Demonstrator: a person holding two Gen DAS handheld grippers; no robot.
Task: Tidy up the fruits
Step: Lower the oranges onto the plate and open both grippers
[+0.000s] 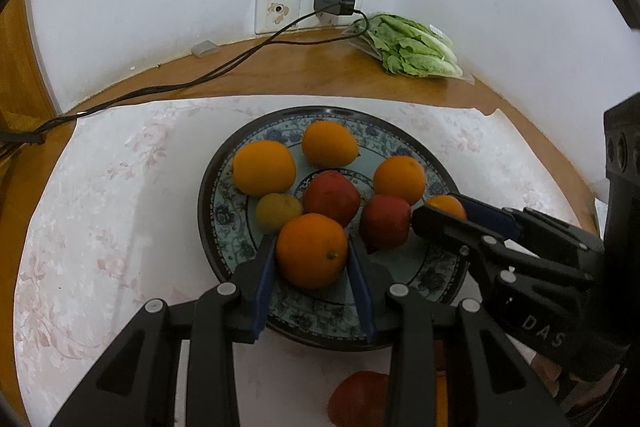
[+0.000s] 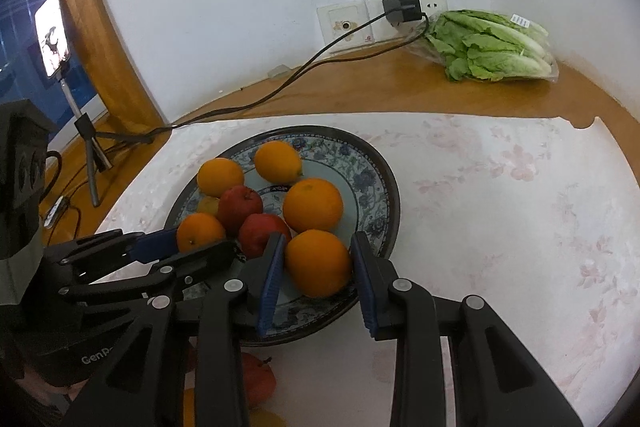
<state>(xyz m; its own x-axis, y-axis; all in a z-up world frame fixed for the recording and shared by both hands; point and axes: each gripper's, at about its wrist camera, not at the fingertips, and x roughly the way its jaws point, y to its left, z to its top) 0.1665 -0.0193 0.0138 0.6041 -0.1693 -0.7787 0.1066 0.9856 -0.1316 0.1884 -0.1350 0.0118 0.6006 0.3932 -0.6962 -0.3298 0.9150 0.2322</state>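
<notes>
Two oranges sit pinched at the near edge of a patterned plate (image 1: 436, 267) on a worktop (image 2: 360, 83). The left hand-held gripper (image 1: 312, 255) clamps its blue pads on one orange (image 1: 312, 251); the right hand-held gripper (image 2: 318, 263) clamps on another orange (image 2: 318, 263), beside the first and nearer the plate's right rim. Ahead of both lie two red apples (image 1: 330, 197) and more oranges (image 1: 264, 167), all on the plate, which rests on a pale floral cloth (image 1: 120, 187).

Each view catches the other tool side-on. From the left wrist, the right hand-held gripper's orange is mostly hidden behind its fingers. Only the right wrist view takes in a lit phone on a tripod (image 2: 54, 35) far to its left.

Beyond the plate, both views show bagged lettuce (image 2: 496, 47) against the wall and a black charger (image 2: 402, 11) in a wall socket, its cable trailing left over the wood.

Beneath the linkages, off the plate, a red fruit (image 1: 356, 399) is partly covered; another orange shape beside it is too cut off to identify.
</notes>
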